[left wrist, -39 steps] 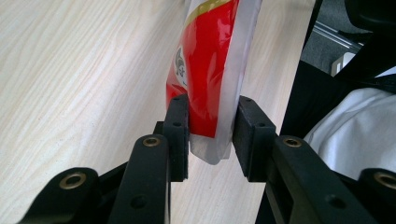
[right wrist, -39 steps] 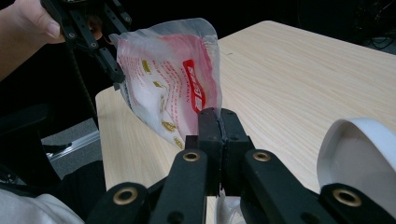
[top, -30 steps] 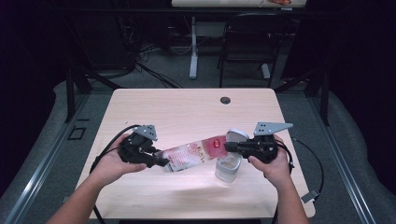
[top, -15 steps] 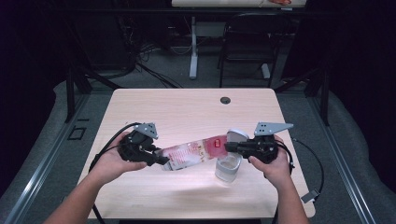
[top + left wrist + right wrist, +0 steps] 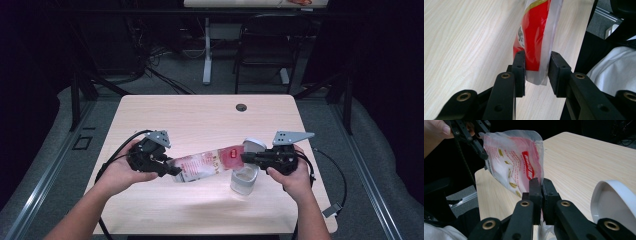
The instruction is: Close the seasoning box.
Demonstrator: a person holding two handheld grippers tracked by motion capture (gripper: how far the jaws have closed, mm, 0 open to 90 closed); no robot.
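A clear plastic pouch [image 5: 202,166] with red print hangs stretched between my two grippers, just above the table [image 5: 200,117]. My left gripper [image 5: 172,171] is shut on the pouch's lower left end; in the left gripper view its pads [image 5: 520,66] press the red and white end of the pouch [image 5: 536,45]. My right gripper [image 5: 245,158] is shut on the raised right edge, jaws nearly together in the right gripper view [image 5: 541,183], with the pouch [image 5: 511,162] running away from it. Directly below that end stands a clear container [image 5: 243,182] with its white lid [image 5: 254,145] flipped open.
A round cable hole [image 5: 241,107] sits near the table's far edge. Cables trail from both grippers off the table's sides. A chair [image 5: 260,55] and a desk leg [image 5: 206,50] stand on the floor beyond. The white lid [image 5: 614,200] rises close to the right gripper.
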